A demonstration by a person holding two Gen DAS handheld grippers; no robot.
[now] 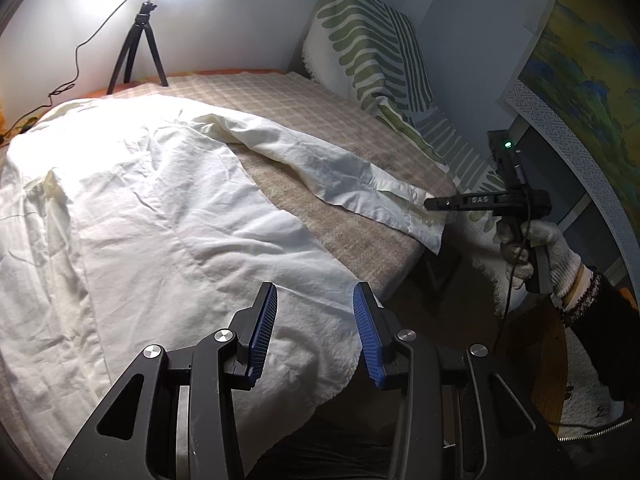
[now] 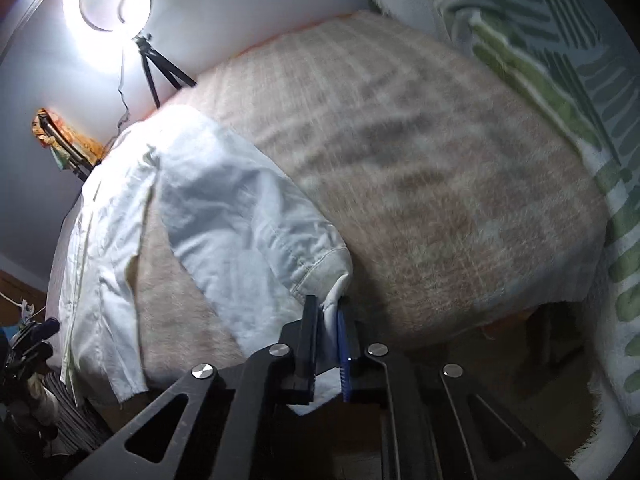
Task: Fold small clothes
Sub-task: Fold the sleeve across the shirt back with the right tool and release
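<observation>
A white long-sleeved shirt (image 1: 160, 208) lies spread on a beige checked blanket (image 1: 360, 240) over a table. One sleeve (image 1: 352, 184) stretches to the right edge. My left gripper (image 1: 314, 300) is open and empty, just above the shirt's lower hem near the front edge. My right gripper (image 1: 430, 203), held in a gloved hand, is shut on the sleeve's cuff (image 1: 416, 216) at the right edge. In the right wrist view the cuff (image 2: 326, 276) is pinched between the right gripper's (image 2: 328, 308) jaws, and the shirt (image 2: 224, 208) runs away to the left.
A ring light on a black tripod (image 1: 138, 48) stands at the back of the table. A green and white leaf-patterned towel (image 1: 372, 52) hangs at the back right. A painting (image 1: 592, 80) leans on the right. The table's front right edge (image 1: 400, 280) drops to the floor.
</observation>
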